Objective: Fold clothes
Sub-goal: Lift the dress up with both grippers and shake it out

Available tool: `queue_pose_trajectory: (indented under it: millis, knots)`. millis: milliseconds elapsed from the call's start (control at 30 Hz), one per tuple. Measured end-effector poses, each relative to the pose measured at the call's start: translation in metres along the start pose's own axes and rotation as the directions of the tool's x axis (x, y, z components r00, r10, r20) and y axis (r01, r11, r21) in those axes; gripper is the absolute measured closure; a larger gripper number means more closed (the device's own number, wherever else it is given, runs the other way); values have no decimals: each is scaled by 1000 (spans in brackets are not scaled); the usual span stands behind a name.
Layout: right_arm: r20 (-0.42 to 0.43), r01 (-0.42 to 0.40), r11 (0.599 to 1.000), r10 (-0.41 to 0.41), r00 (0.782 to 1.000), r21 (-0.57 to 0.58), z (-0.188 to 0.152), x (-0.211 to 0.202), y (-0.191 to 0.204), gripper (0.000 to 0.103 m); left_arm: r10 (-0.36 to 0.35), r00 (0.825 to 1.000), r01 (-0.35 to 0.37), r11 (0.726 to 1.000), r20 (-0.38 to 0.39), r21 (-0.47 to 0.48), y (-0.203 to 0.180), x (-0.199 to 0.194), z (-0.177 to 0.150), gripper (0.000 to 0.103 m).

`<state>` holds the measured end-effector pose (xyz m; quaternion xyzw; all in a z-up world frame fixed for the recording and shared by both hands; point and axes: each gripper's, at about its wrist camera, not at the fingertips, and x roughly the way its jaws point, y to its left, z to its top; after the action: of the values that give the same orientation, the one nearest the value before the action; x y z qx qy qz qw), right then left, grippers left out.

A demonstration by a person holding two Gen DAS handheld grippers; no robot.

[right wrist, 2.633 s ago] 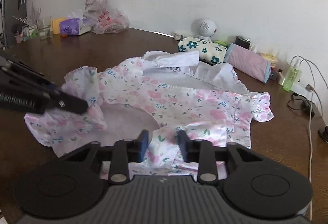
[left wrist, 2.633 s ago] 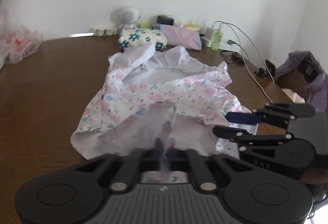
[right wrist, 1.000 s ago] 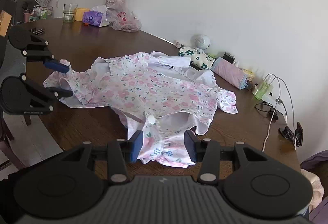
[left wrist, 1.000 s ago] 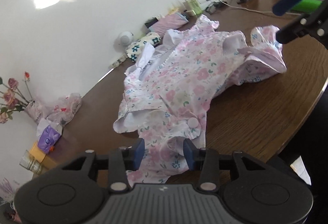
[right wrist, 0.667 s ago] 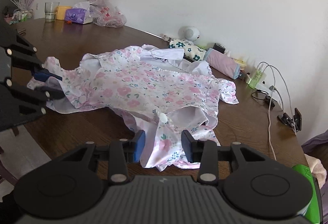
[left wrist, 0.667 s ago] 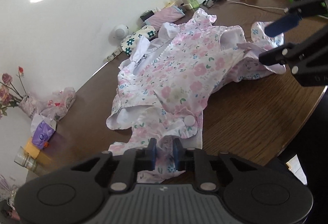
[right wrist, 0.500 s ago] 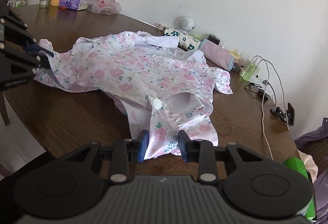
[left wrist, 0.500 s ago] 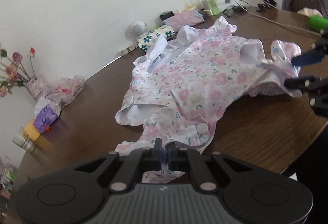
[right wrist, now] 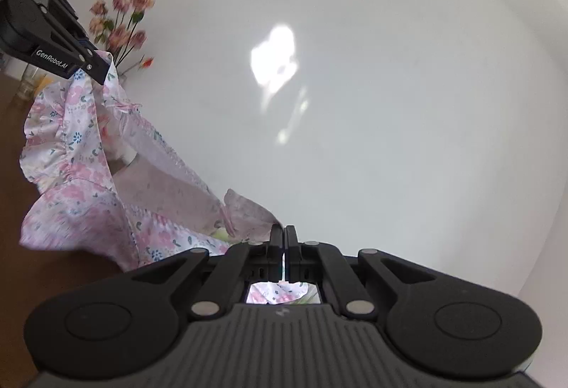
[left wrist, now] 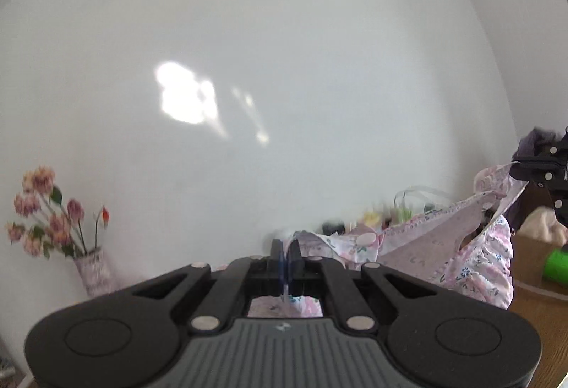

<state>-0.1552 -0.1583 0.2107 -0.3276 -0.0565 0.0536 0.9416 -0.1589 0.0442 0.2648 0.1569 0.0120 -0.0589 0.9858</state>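
While pinched by both grippers, floral garment aloft.

A plain white wall fills most of both views, with a bright, ragged patch of sunlight on it and fainter streaks beside it. The brown wooden table shows at the lower right of the left view. A patterned vase of pink flowers stands against the wall, at the table's far edge. Small blurred clutter lines that same edge.
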Motion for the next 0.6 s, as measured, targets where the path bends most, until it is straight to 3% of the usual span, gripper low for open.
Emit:
queue_pose_trajectory:
  millis: [67, 167, 267, 333, 500, 600]
  knots:
    - [91, 68, 997, -65, 994, -37, 30, -4, -29, 103, -16, 996, 13, 999, 91, 39, 15, -7, 48, 102]
    - [210, 178, 980, -157, 965, -85, 70, -8, -65, 103, 1, 982, -26, 991, 190, 129, 25, -17, 104, 102]
    - [241, 207, 975, -181, 953, -85, 94, 4, -93, 103, 6, 976, -43, 985, 218, 167, 29, -7, 135, 102]
    - [232, 201, 976, -176, 957, -85, 99, 23, -102, 103, 11, 975, -53, 981, 221, 187, 29, 7, 143, 101]
    - [148, 129, 986, -113, 983, -106, 86, 97, -95, 103, 6, 993, -34, 972, 120, 231, 24, 86, 130, 101]
    - [103, 111, 984, -98, 990, -138, 69, 155, -78, 103, 99, 987, -132, 950, 126, 285, 14, 143, 111, 101]
